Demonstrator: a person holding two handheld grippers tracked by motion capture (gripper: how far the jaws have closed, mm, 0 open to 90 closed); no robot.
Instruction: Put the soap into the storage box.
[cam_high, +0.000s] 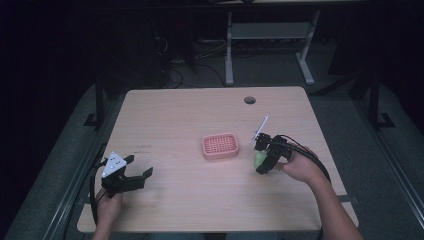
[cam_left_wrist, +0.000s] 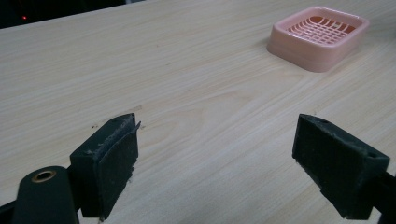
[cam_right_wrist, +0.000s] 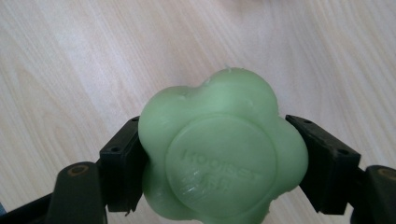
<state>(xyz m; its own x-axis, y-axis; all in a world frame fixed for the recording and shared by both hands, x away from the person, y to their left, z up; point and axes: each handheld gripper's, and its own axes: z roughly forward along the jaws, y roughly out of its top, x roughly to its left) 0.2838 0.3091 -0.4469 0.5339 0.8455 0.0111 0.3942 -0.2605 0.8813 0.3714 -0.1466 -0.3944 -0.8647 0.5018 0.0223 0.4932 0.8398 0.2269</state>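
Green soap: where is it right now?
The green soap is clamped in the right gripper, just right of the pink soap dish in the high view.

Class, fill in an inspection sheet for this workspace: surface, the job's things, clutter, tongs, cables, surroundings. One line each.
Surface: light wooden table, with a round cable hole near its far edge.
Job's things: lobed green soap, clamped and lifted clear of the table; pink slotted soap dish at mid-table, with nothing in it.
Clutter: nothing seen.
Tongs: right tongs shut on the soap, right of the dish; left tongs open, holding nothing, near the front left.
Cables: a black cable loops over the right hand; another trails from the left tongs.
Surroundings: dark room, grey desk frame beyond the table.
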